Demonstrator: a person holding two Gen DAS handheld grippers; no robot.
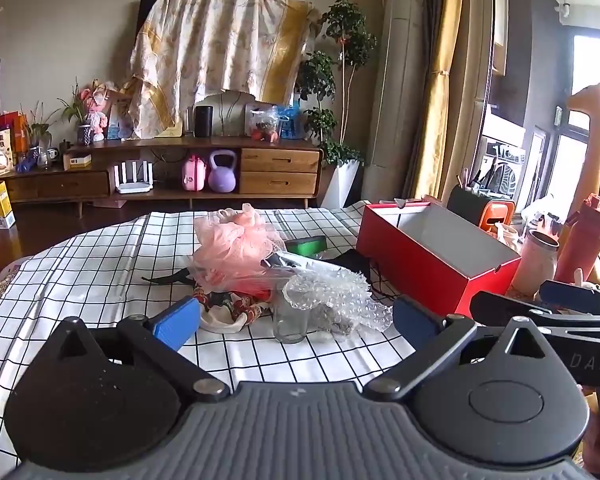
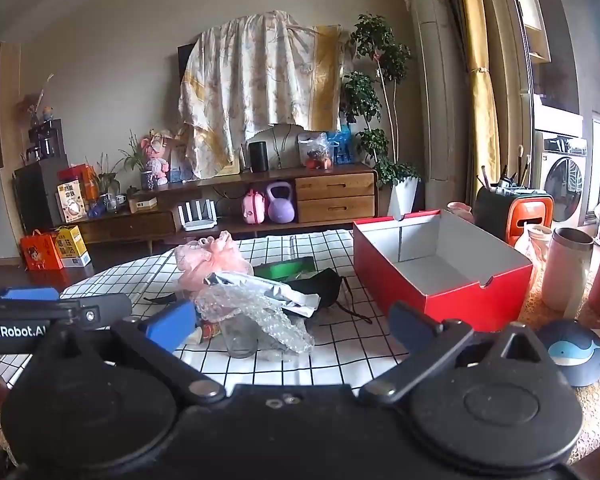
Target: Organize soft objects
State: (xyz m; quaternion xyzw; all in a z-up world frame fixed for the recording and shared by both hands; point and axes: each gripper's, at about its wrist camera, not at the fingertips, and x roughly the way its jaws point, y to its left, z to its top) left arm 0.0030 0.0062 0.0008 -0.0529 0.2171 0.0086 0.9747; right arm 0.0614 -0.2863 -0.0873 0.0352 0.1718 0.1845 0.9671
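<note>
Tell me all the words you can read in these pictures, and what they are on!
"GenRobot.AI", last letter cut off: on the left gripper arm, right wrist view.
"DAS": on the right gripper arm, left wrist view.
Chinese characters on the yellow box, the orange bag and the yellow carton: too small to read.
No words on the red box or the whale lid.
</note>
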